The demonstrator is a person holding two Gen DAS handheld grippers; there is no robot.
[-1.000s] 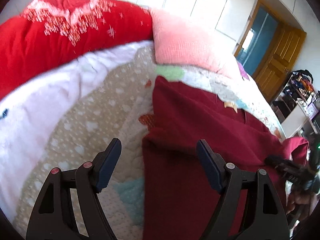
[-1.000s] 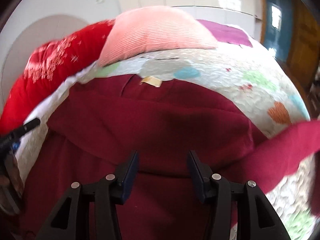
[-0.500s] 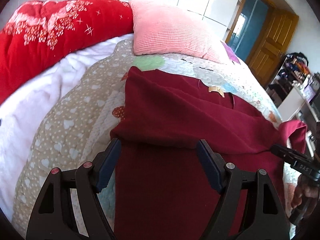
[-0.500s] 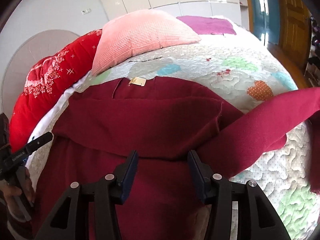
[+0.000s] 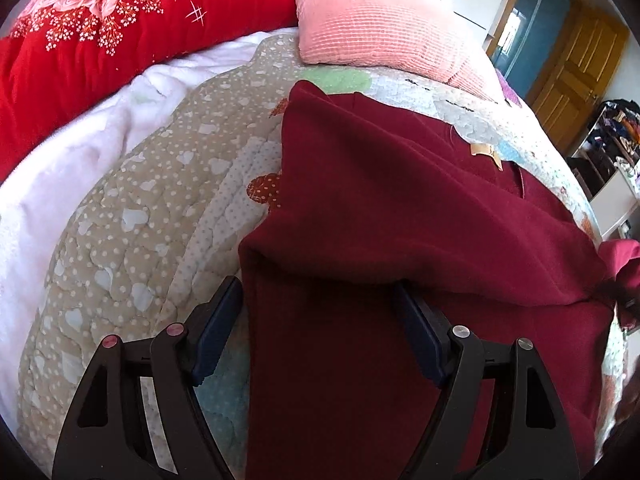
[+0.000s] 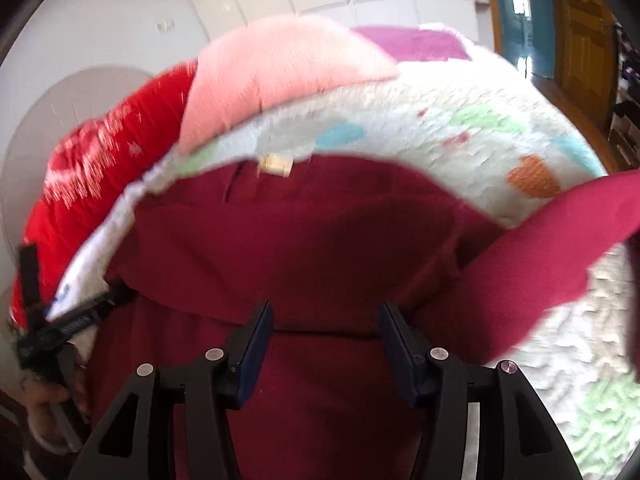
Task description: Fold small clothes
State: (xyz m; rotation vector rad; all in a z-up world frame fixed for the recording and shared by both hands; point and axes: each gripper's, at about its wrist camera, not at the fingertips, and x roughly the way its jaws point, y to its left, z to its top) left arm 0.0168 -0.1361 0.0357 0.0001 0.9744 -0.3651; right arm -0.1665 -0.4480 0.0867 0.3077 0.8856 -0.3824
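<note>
A dark red garment [image 5: 400, 216] lies on the patchwork quilt [image 5: 132, 208], its upper part folded down so a fold edge runs across it. A tan label [image 5: 486, 152] shows near its collar. My left gripper [image 5: 316, 312] is open, its fingers straddling the garment's left edge just below the fold. My right gripper [image 6: 324, 328] is open over the same garment [image 6: 320, 232], close to the fold edge. One sleeve [image 6: 552, 248] sticks out to the right over the quilt. The left gripper also shows in the right wrist view [image 6: 72, 324].
A pink pillow [image 5: 380, 20] and a red flowered duvet [image 5: 112, 24] lie at the head of the bed, with a white blanket [image 5: 72, 148] beside them. A wooden door [image 5: 576, 64] and cluttered shelves [image 5: 612, 128] stand at the right.
Both grippers have moved forward and lower toward the garment's fold edge. The right wrist view is now blurred from motion. The garment lies as before.
</note>
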